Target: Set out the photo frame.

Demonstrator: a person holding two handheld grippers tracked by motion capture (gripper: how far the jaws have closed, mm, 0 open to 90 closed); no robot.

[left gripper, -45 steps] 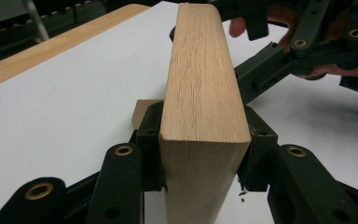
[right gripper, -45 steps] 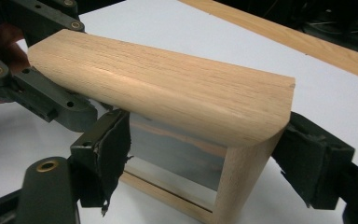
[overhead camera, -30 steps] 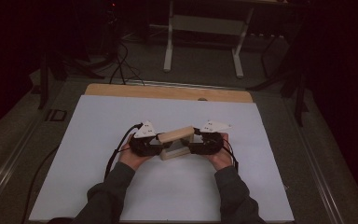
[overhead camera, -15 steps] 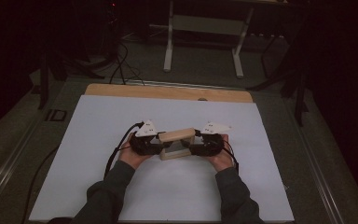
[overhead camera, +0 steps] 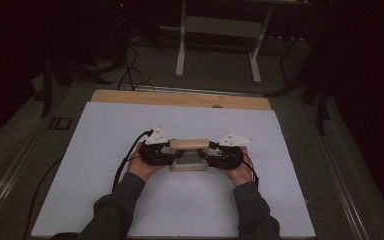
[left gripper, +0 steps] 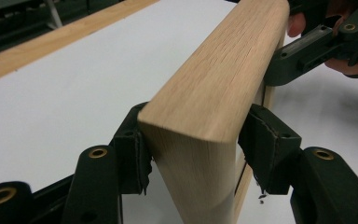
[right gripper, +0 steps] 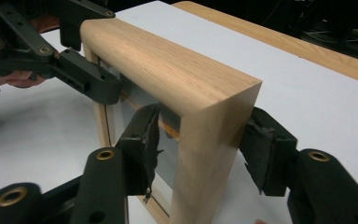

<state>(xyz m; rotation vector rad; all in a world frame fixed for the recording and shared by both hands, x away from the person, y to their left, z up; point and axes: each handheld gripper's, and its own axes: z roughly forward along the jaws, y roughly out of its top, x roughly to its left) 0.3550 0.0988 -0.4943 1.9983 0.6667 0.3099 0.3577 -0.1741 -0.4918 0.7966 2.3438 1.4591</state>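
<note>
A light wooden picture frame (overhead camera: 189, 146) stands upright on the white sheet between my two grippers. My left gripper (overhead camera: 172, 155) straddles its left end. In the left gripper view the pads (left gripper: 133, 149) sit close beside both faces of the frame (left gripper: 214, 79), and the jaws have just been opening. My right gripper (overhead camera: 207, 156) straddles the other end. In the right gripper view its jaws have just been closing around the frame's corner (right gripper: 205, 107), with a gap still visible beside the left pad (right gripper: 144, 144).
A white sheet (overhead camera: 105, 150) covers the table, with a wooden strip (overhead camera: 180, 99) along its far edge. Beyond stand a metal stand's legs (overhead camera: 182, 45) and floor cables (overhead camera: 130, 65). Both forearms come in from the bottom.
The frame's top rail looked slightly slanted a second ago and now lies level between the grippers. Both hands have kept their places.
</note>
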